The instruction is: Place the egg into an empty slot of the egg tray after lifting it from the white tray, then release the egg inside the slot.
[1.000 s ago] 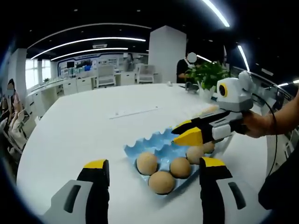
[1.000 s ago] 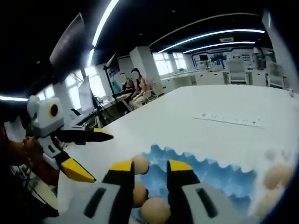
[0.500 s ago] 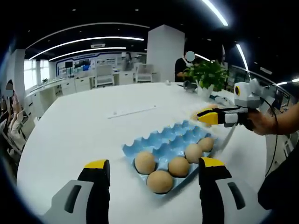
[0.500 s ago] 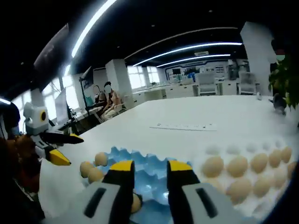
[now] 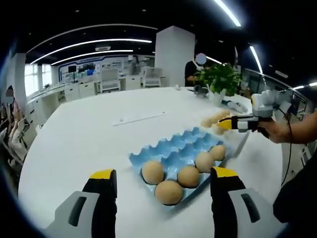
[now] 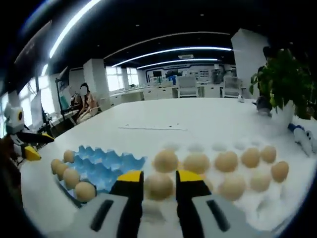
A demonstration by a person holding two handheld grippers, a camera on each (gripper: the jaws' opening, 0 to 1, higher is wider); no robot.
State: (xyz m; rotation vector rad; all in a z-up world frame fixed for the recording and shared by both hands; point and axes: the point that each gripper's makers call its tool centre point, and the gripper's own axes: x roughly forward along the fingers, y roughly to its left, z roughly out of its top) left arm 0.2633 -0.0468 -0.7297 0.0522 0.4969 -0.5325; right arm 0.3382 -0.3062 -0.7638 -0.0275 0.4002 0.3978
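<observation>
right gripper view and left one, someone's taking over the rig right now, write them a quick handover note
Right tool: open, empty, lined up on an egg in the white tray.
Left tool: open, empty, above the table short of the blue egg tray.
Done: five eggs sit along the blue tray's near edge.
Left: grip that egg, lift it, set it in an empty blue slot, release.

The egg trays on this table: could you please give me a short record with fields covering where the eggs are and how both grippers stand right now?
blue egg tray: on the white table, five eggs along one edge, other slots empty
white tray: beside the blue tray, holding many eggs
right gripper: open, jaws either side of an egg on the white tray, not closed on it
left gripper: open, holding nothing, pointing at the blue tray
plant: on the table beyond the white tray
</observation>
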